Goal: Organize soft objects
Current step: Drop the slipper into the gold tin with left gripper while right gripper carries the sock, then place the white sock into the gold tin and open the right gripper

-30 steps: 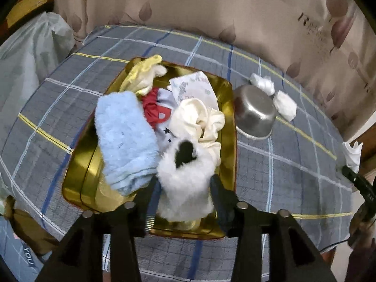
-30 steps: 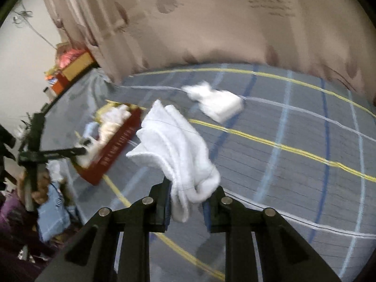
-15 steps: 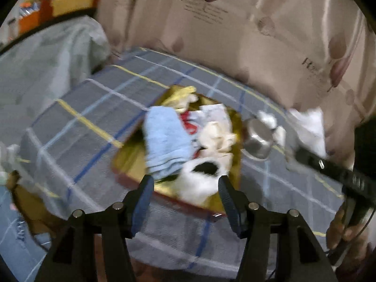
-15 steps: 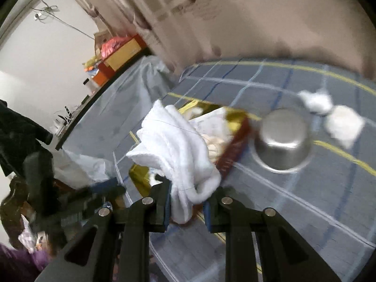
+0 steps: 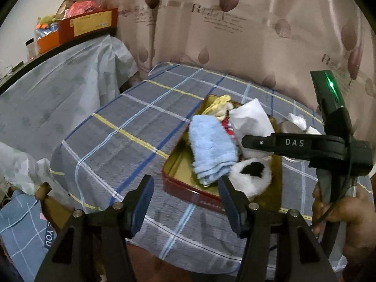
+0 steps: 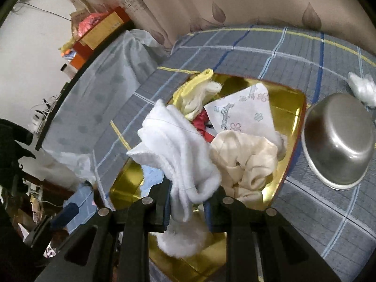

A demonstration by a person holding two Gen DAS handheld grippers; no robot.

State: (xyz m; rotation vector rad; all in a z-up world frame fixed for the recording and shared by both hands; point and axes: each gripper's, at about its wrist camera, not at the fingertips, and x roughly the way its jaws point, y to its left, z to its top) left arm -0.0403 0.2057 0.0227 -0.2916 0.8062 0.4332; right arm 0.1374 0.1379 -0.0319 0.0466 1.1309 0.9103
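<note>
My right gripper [image 6: 188, 202] is clamped on a white towel [image 6: 174, 145] and holds it over the gold tin [image 6: 293, 108], which already contains a blue cloth [image 5: 211, 145], a cream cloth [image 6: 244, 157] and a yellow one [image 6: 195, 87]. My left gripper [image 5: 185, 195] hangs wide apart and empty just short of the tin's near edge. A steel bowl [image 6: 338, 141] lies upside down beside the tin on the plaid tablecloth [image 5: 131, 127].

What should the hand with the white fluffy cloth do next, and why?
Probably let go of it. The right gripper is shut on the white cloth, which hangs right over the gold tin where the blue towel and cream cloth already lie. Opening the jaws should drop it in. The left gripper is open and empty.
</note>
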